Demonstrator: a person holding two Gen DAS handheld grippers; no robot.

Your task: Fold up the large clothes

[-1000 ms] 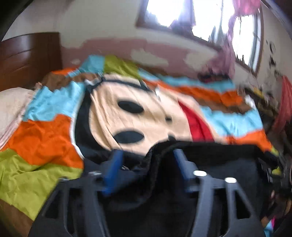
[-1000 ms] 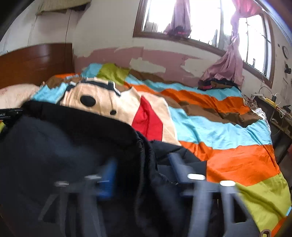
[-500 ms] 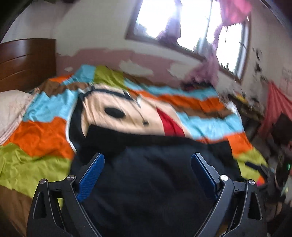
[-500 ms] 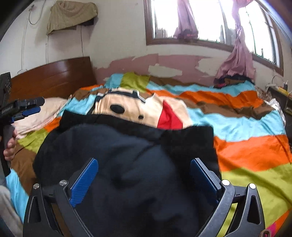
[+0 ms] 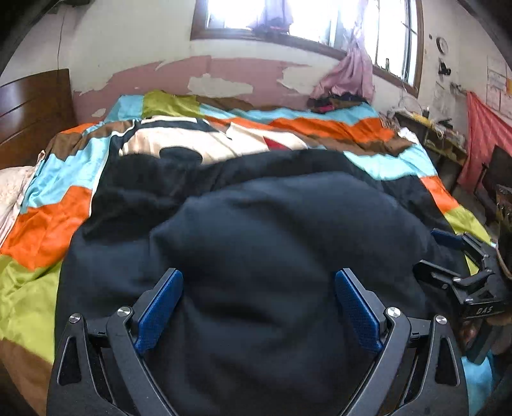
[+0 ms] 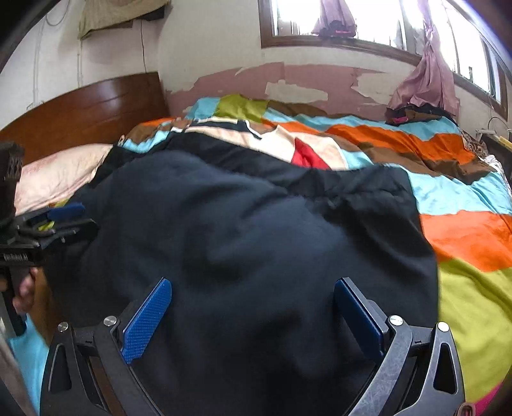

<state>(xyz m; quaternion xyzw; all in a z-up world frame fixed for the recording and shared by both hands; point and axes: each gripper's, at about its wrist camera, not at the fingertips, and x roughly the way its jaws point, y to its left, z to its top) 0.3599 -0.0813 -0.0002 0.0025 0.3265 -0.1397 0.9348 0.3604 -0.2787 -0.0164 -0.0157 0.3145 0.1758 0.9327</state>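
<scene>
A large black fleece garment [image 5: 272, 230] lies spread in a soft heap on the near part of the bed, over a striped quilt of orange, sky blue, lime green and brown with a cartoon face [image 5: 54, 217]; its near edge is cut off behind the gripper frames, and its folds are blurred, so sleeves or collar cannot be made out. It hides most of the cartoon face, of which only a cream patch, a black oval and a red wedge show beyond it. The left gripper [image 5: 259, 307] stands with its blue fingers [image 5: 160, 307] spread wide above the cloth, holding nothing. The right gripper [image 6: 252, 316] is likewise wide open and empty, its blue fingers [image 6: 147, 320] apart over the dark fabric. Each gripper appears at the edge of the other's view, beside the garment, with part of a hand [image 6: 24, 288] on its handle. A pale pink pillow [image 6: 60, 172] lies against the dark wooden headboard [image 6: 86, 108]. A pink curtain [image 6: 428, 80] hangs from the window [image 6: 368, 19] over a small pile of dark clothes [image 6: 412, 113] on the far corner of the bed.
</scene>
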